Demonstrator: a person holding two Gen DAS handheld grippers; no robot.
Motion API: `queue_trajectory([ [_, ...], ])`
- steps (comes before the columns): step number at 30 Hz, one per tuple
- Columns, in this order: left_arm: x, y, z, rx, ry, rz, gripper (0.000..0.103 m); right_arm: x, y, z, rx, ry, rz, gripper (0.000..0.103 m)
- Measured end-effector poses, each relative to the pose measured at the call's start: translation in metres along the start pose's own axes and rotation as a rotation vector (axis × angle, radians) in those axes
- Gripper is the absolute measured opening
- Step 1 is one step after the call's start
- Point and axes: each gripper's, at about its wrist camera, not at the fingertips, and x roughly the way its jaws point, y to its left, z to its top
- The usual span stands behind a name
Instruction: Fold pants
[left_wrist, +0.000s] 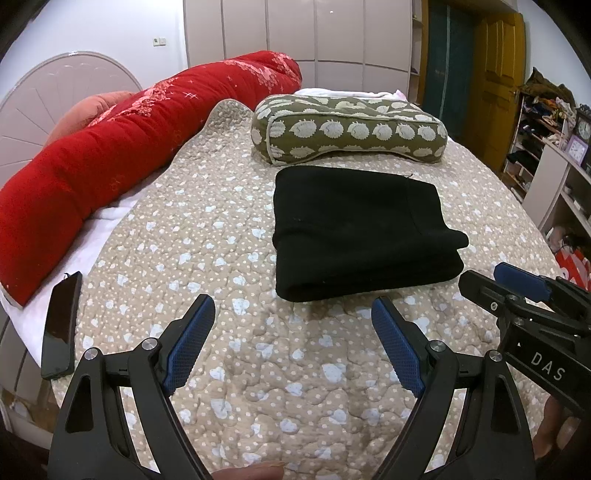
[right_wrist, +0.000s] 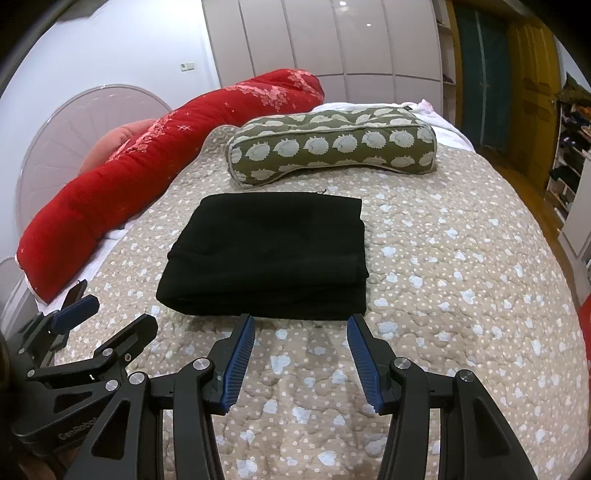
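Pants (right_wrist: 266, 254), black and thick-looking, lie on the quilted bed (right_wrist: 461, 295) as a compact rectangular stack of several layers, just in front of the green hedgehog-print pillow (right_wrist: 332, 144) and apart from it. The folding looks essentially done: edges line up fairly squarely, with one layer bulging slightly at the near right corner in the left wrist view.

The cloth looks like a soft fleece or knit, so I judge it limp, light to moderate in weight, not slippery and not fragile. It would sag and spill open if lifted by one layer only. A sound hold would pinch the whole thickness at the near folded edge, one tong set toward each near corner, or slide under the stack.

Both tongs are empty and hang above the quilt short of the stack. The left tongs (left_wrist: 293, 312) are spread wide; the right tongs (right_wrist: 301, 319) are spread moderately, their tips just short of the stack's near edge.

A dark phone (left_wrist: 61, 325) lies at the bed's left edge, beside the long red bolster (left_wrist: 92, 166).
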Motion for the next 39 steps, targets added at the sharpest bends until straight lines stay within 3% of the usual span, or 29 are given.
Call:
queue_trajectory([
  [39,0.01,-0.008,-0.003,0.025,0.02,-0.011,0.088,0.007,-0.013,-0.004,0.018,0.024,-0.006,0.051],
])
